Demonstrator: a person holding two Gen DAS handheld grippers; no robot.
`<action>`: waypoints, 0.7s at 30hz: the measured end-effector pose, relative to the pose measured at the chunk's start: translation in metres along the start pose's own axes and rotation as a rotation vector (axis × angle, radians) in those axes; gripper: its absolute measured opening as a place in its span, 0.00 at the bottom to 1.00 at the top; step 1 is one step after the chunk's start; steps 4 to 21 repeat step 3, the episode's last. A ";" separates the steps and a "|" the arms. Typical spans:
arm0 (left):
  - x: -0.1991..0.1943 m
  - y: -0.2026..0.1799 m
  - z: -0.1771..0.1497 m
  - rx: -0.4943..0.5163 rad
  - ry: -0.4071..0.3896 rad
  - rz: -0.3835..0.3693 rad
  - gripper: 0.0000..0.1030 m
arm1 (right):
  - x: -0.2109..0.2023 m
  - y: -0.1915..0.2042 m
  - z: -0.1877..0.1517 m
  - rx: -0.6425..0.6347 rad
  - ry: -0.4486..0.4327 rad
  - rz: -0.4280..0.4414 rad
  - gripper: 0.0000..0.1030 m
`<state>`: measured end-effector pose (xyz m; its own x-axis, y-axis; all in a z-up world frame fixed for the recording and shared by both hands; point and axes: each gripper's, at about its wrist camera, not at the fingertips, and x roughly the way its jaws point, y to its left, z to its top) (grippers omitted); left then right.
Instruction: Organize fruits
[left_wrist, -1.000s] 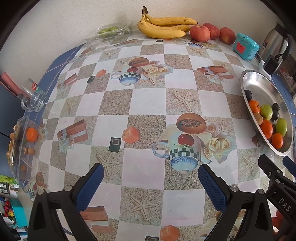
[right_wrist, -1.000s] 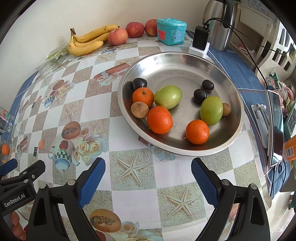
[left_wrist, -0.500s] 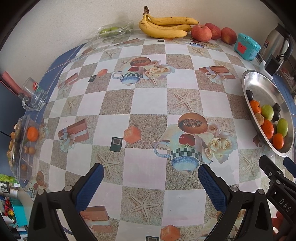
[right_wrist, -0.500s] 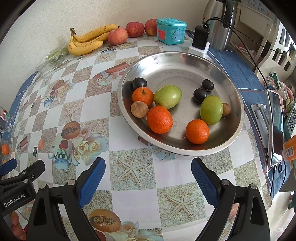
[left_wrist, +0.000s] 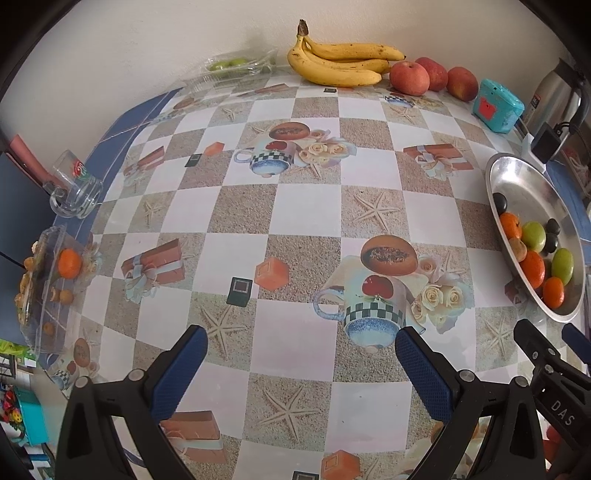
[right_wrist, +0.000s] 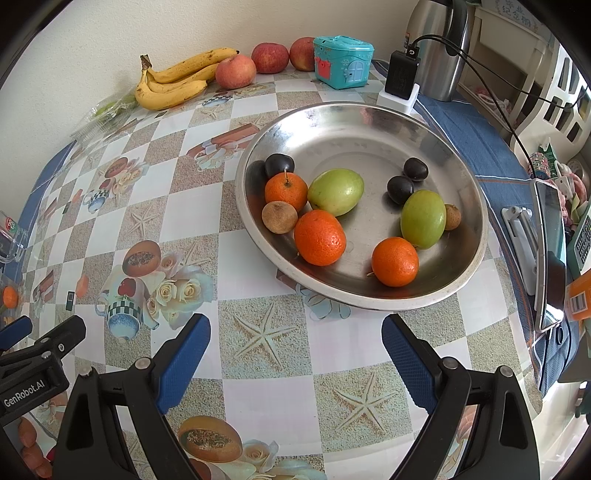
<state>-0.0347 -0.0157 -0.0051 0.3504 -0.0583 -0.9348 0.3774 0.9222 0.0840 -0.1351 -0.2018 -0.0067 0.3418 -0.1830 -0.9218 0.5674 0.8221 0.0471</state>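
A steel bowl (right_wrist: 369, 122) on the patterned tablecloth holds three oranges (right_wrist: 320, 237), two green fruits (right_wrist: 423, 218), dark plums (right_wrist: 400, 189) and small brown fruits (right_wrist: 279, 217). It also shows at the right edge of the left wrist view (left_wrist: 524, 184). Bananas (left_wrist: 340, 64) and three red apples (left_wrist: 410, 78) lie by the back wall. My left gripper (left_wrist: 301, 363) is open and empty over the table's middle. My right gripper (right_wrist: 295, 349) is open and empty, just short of the bowl's near rim.
A clear tray with an orange (left_wrist: 69, 263) sits at the left edge beside a glass mug (left_wrist: 74, 184). A clear bag of green fruit (left_wrist: 236, 66), a teal toy house (right_wrist: 343, 61), a black charger (right_wrist: 400, 77) and a steel kettle (right_wrist: 439, 48) stand at the back.
The left wrist view has shifted slightly, so the bowl and bananas sit a little further right. The right gripper and the fruit have not moved.
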 end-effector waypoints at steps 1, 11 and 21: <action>0.001 0.001 0.000 -0.005 0.003 -0.001 1.00 | 0.000 0.000 0.000 0.001 0.000 0.000 0.91; 0.001 0.002 0.000 -0.012 0.005 -0.003 1.00 | 0.000 -0.001 -0.002 0.002 0.000 -0.001 0.91; 0.001 0.002 0.000 -0.012 0.005 -0.003 1.00 | 0.000 -0.001 -0.002 0.002 0.000 -0.001 0.91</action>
